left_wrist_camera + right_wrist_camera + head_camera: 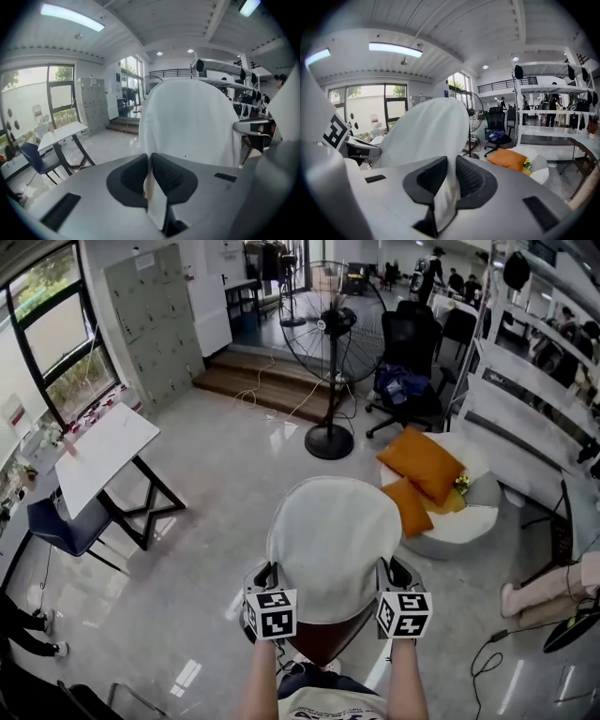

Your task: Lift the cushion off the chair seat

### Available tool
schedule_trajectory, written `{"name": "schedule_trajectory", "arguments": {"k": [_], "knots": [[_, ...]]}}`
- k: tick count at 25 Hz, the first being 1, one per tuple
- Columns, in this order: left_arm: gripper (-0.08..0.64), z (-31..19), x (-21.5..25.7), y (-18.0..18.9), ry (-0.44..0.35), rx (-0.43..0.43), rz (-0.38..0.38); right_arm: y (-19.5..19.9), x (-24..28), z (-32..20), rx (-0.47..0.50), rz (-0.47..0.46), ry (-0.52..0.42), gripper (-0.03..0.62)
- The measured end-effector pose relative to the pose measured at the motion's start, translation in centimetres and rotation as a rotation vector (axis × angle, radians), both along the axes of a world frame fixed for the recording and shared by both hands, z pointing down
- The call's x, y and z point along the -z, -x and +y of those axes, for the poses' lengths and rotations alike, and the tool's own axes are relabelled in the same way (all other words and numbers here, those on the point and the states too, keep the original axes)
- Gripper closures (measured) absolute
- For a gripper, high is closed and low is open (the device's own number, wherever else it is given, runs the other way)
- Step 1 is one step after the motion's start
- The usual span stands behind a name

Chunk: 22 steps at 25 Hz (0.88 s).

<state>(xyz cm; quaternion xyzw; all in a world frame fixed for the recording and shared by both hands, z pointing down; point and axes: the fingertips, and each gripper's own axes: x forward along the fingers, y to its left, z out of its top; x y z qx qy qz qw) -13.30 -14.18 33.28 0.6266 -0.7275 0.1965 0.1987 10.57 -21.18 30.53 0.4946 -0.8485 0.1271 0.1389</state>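
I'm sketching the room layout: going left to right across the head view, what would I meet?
Blue chair → white table → white cushion → orange pillows.

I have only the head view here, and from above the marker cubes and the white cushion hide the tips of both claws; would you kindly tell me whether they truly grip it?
Observer: The left gripper view shows the left claw pinched shut on the cushion, with its edge squeezed between the jaws.
Operator: Thank you. And the other one?
Observer: In the right gripper view, the right claw is likewise clamped on the cushion's edge.
Operator: Does the cushion droop beyond them?
Observer: No. In both gripper views it stands up ahead of the claws without folding over.
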Motion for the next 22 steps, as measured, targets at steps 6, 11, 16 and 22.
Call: {"name": "schedule_trajectory", "arguments": {"k": [6, 11, 16, 22], "knots": [[0.515, 1.1, 4.8, 0.6, -0.079, 0.006, -0.015, 0.7, 4.9, 0.8, 0.025, -0.021, -0.087, 0.518], [0.515, 2.3, 8.5, 1.2, -0.146, 0.004, -0.044, 1.3, 7.7, 1.6, 0.025, -0.073, -0.134, 0.518], [0.515, 3.2, 10.7, 1.7, -0.192, 0.014, -0.056, 1.7, 9.7, 2.3, 0.036, -0.095, -0.172, 0.517], [0.515, 4.4, 11.0, 2.4, -0.206, 0.033, -0.044, 2.6, 10.4, 3.2, 0.056, -0.098, -0.187, 0.517]]}}
